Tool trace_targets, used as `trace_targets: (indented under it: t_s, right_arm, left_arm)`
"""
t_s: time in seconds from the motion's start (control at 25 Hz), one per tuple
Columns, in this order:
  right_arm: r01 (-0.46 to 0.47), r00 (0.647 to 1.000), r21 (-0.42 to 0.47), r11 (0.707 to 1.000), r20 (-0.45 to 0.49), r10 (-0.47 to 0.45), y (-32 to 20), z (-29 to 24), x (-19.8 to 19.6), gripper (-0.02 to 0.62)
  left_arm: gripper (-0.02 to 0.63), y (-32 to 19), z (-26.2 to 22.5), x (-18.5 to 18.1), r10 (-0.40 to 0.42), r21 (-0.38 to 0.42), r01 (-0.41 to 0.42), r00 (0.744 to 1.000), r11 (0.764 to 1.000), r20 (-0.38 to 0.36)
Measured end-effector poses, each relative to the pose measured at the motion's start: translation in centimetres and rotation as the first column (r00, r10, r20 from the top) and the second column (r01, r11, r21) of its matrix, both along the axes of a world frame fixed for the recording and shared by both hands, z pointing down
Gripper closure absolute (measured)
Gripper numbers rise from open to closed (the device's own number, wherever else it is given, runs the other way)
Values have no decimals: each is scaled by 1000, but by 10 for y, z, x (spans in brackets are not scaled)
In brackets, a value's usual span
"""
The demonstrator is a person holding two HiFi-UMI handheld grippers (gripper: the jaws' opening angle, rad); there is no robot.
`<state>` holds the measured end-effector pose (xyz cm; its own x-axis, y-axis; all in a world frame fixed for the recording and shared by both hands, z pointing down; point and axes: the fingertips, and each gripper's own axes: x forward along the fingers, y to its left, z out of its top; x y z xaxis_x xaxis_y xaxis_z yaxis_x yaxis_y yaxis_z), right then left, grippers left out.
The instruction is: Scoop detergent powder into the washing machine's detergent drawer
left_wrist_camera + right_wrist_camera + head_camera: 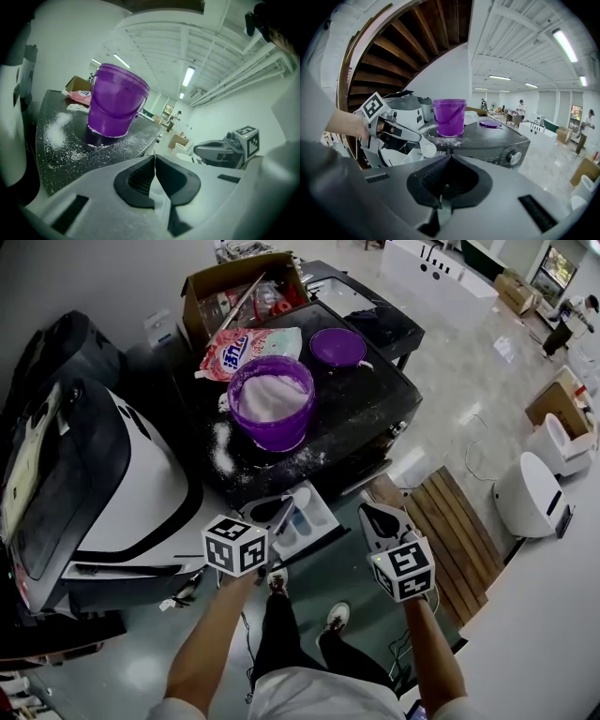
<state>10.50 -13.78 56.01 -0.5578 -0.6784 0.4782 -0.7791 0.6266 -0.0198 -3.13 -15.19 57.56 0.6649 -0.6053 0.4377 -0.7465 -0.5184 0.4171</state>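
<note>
Hovering over the detergent drawer, at 6 o'clock of the purple bucket, the left gripper clenches the scoop; right gripper clenched, empty; likely hazard: early tilt spills powder outside the compartment.

Dark washer top, purple bucket of white powder upright near its middle, spilled powder scattered around the bucket's base and towards the front left, purple lid lying flat behind, pink-and-white bag beside the lid, open box at the far corner
</note>
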Motion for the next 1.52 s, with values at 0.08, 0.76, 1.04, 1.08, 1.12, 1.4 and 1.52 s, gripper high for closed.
trace_targets:
  t_s: [0.08,0.76,1.04,1.08,1.12,1.4,1.52]
  right_arm:
    - [-7,1000,-8,1000,1,7,0,4,2,598]
    - [-35,999,-32,999,24,36,1,19,9,598]
    - [-29,999,-41,999,21,30,1,24,10,598]
    - [-29,999,-42,999,21,30,1,24,10,598]
    - [-30,999,-43,999,21,31,1,25,11,598]
    - [-25,999,-51,998,21,27,3,29,12,598]
    - [-27,999,-53,998,22,28,4,30,14,598]
  left_arm:
    - [592,0,2,3,29,28,-31,998,999,51]
    - [592,3,20,18,157,136,-203,944,970,290]
    - [592,3,27,26,203,163,-280,904,946,377]
    - [592,3,28,28,211,166,-294,895,941,393]
    - [592,4,30,29,217,167,-307,887,937,408]
    - [592,4,39,32,240,164,-356,842,920,484]
    - [592,6,44,33,249,157,-380,815,912,524]
